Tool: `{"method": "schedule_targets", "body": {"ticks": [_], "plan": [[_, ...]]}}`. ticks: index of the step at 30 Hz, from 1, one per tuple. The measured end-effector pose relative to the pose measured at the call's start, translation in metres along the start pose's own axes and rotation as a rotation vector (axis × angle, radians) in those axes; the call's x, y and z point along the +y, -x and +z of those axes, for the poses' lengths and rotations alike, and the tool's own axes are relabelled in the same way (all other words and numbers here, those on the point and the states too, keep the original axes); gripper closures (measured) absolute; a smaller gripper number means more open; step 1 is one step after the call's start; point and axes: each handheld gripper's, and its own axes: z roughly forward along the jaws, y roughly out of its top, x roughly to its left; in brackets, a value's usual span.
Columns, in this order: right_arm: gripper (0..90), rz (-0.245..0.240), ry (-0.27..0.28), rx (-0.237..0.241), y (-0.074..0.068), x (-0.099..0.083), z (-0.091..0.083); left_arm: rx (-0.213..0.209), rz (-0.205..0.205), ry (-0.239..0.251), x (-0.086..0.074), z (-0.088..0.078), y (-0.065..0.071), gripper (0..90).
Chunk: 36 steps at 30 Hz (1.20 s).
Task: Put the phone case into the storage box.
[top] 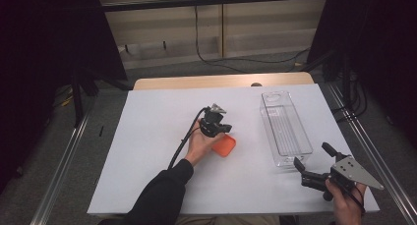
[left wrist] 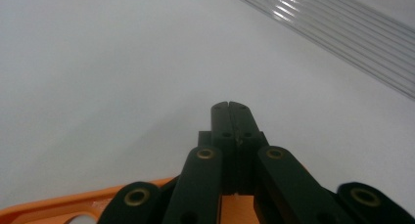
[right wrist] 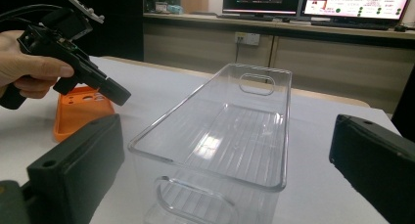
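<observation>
An orange phone case (top: 224, 146) lies flat on the white table cover near the middle. My left gripper (top: 226, 129) hovers over its far edge, held in a hand with a dark sleeve. In the left gripper view its jaws (left wrist: 230, 107) are pressed together with nothing between them, and the orange case (left wrist: 49, 207) shows below them. My right gripper (top: 312, 155) stands open at the near right, its wide jaws facing the near end of a clear plastic bin (top: 285, 129). The right gripper view shows the empty bin (right wrist: 230, 121), the case (right wrist: 78, 114) and the left gripper (right wrist: 115, 94).
The white cover (top: 157, 136) spans a wooden table whose far edge (top: 221, 81) shows beyond it. The bin's ribbed wall (left wrist: 352, 33) crosses the left gripper view's top right. Monitors (right wrist: 313, 1) stand on a desk behind. Metal rails run along both sides.
</observation>
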Motion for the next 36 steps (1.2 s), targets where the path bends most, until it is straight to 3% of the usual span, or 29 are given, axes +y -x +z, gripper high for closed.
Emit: {"method": "schedule_targets", "body": {"ticks": [5, 9, 29, 36], "plan": [[0.0, 0.000, 0.002, -0.002, 0.000, 0.000, -0.001, 0.008, 0.009, -0.031, -0.007, 0.007, 0.001, 90.0], [0.0, 0.003, 0.001, -0.005, 0.001, 0.000, -0.001, -0.002, 0.001, -0.026, -0.008, 0.009, 0.001, 90.0], [0.0, -0.002, 0.006, -0.009, 0.000, 0.000, -0.002, -0.023, -0.007, -0.030, -0.019, -0.003, 0.004, 90.0], [0.0, 0.001, 0.010, -0.006, 0.000, 0.000, -0.002, -0.014, 0.011, -0.038, -0.023, -0.008, 0.006, 90.0]]}}
